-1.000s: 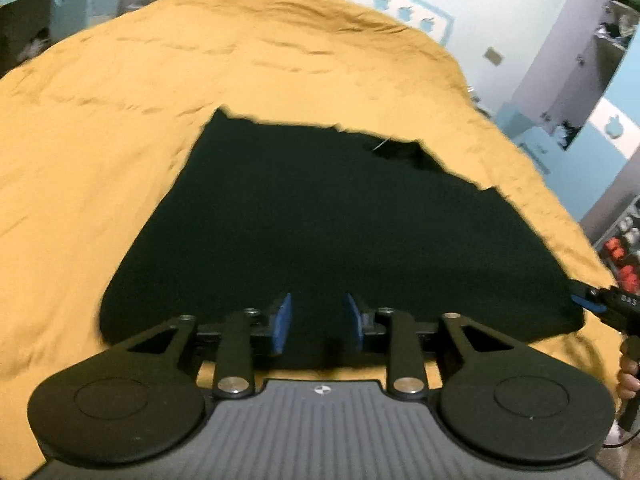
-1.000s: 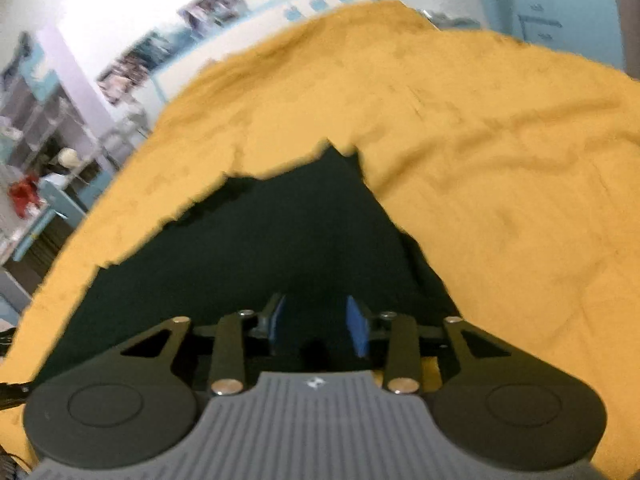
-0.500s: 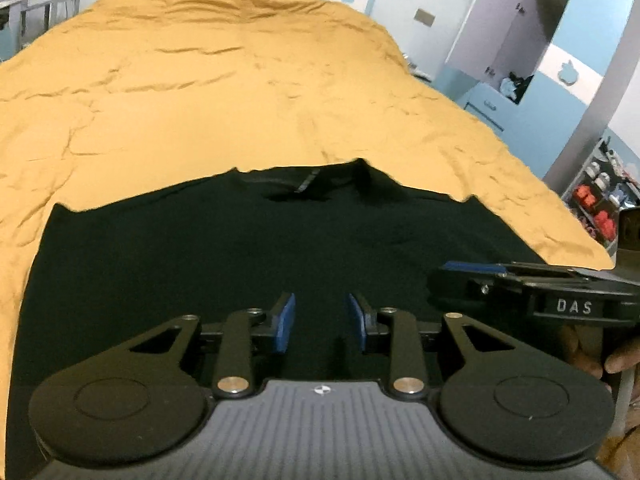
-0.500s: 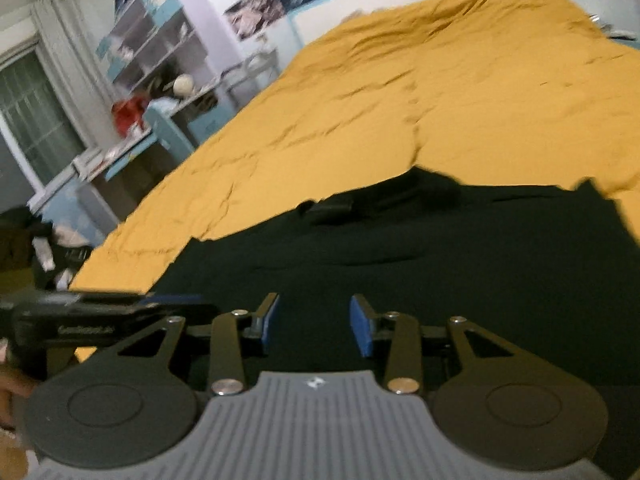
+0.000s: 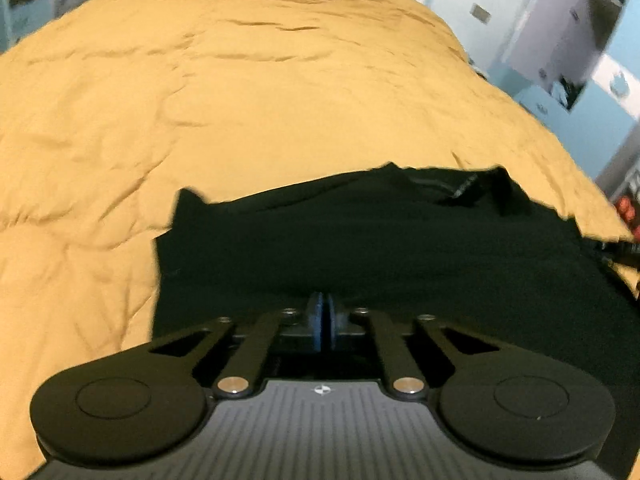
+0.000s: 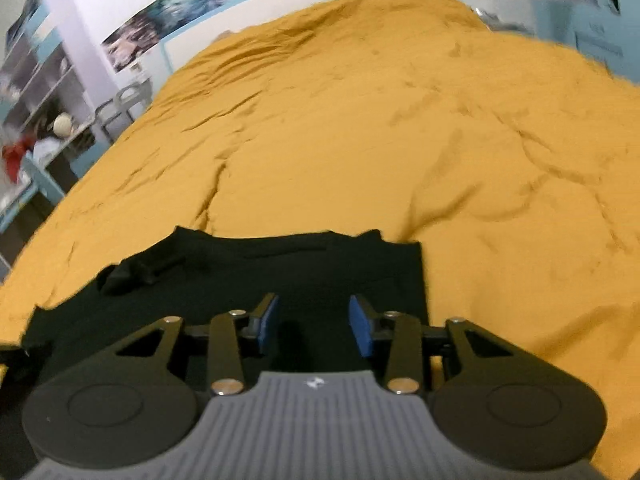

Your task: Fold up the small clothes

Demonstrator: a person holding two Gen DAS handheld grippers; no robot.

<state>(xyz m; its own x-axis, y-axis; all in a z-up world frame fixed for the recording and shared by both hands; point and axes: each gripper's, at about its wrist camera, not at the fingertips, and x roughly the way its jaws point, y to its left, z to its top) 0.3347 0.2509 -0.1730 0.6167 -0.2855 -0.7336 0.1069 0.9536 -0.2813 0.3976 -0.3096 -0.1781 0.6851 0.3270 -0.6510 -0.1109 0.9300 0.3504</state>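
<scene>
Because a fold starts best from a flat, spread piece, we have the black garment (image 5: 400,248) lying open on the orange bedspread (image 5: 240,100), its near hem toward us and its collar at the far edge, with the bed giving it a broad soft base. Our left hand-held gripper (image 5: 323,322) sits at the near edge of the cloth with its blue pads pressed together; we judge that it has pinched the hem there, though the dark fabric hides whether any cloth truly lies between them. Our right hand-held gripper (image 6: 314,322) is over the garment's near right part, close to its right side edge, and its blue fingers (image 6: 267,322) stand well apart with nothing between them, so it seems ready to take its own hold. In the right wrist view a small bunched lump of fabric shows at the garment's far left. With two matched holds on the hem, we could probably lift it evenly and carry it toward the collar.
</scene>
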